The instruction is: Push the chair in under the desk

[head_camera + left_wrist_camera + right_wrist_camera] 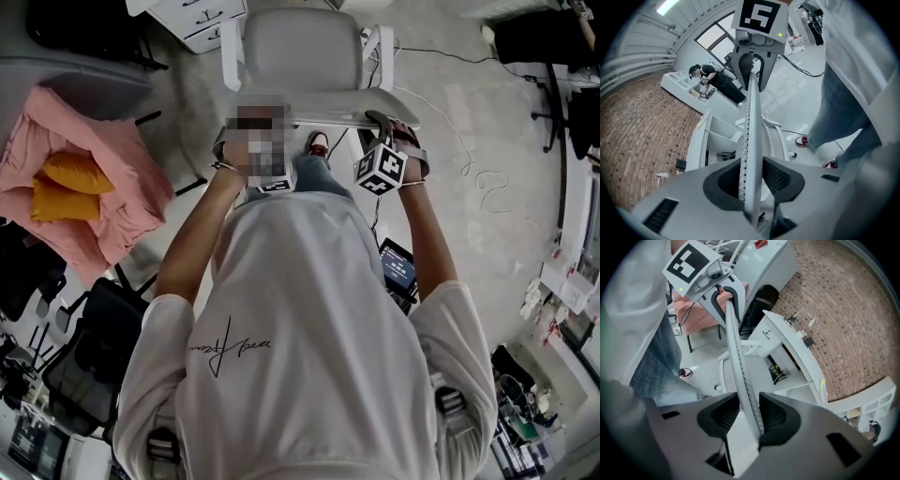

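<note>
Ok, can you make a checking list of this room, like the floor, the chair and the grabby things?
Surface: grey floor.
Job's things: white chair stands in front of the white desk, seat not under it.
Clutter: pink blanket with orange cushions; black chairs off to the left.
Grippers: left gripper and right gripper each have their jaws shut on the top edge of the backrest.
Cables: white cable and black cable lie on the floor to the right.
Surroundings: brick wall behind the desk.
</note>
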`<state>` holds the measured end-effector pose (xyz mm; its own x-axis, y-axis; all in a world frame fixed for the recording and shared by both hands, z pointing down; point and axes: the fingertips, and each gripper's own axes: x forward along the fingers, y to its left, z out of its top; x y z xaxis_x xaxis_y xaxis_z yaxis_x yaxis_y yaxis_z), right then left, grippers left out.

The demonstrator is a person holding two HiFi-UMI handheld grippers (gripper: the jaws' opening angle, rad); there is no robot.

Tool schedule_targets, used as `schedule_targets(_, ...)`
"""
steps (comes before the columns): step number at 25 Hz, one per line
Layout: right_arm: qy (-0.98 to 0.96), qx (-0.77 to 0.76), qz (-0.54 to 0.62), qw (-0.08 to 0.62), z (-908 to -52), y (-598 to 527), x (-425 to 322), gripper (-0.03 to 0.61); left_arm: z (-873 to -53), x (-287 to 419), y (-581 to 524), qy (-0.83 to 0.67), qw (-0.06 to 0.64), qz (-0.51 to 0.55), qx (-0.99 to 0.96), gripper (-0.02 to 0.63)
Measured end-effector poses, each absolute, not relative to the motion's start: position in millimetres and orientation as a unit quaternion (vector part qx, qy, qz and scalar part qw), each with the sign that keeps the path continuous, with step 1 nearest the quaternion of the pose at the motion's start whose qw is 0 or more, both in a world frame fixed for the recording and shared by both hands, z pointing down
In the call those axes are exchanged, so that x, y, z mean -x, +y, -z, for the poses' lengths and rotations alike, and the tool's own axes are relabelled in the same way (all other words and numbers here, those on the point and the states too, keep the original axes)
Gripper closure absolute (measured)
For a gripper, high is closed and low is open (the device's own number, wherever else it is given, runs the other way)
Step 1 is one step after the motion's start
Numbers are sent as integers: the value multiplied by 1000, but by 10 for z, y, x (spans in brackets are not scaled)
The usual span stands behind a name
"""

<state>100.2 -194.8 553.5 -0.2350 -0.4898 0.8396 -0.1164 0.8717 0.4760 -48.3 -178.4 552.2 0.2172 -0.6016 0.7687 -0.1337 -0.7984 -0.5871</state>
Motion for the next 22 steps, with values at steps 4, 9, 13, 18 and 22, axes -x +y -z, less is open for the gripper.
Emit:
schedule_targets(4,-771,-192,168,583,-5524,-2099,-1090,431,-5547,385,-1928,256,206,578,747,503)
schedule_targets(9,-774,-186,180,579,-5550,-2313,-1219,431,-5582,256,-2105,258,201,587,741,514)
schedule_targets(13,-776,-180,187,574,-5555,-2463,-1302,431,-5586,164,-2240,269,202,586,737,514)
schedule_targets(18,-778,-175,199,570,-5535,-2658,-1464,430,-5569,-4,-2385,277,193,590,733,517)
schedule_targets(22,-779,-168,212,565,-5546,-2840,-1567,428,-5581,-116,-2509,287,191,594,727,520)
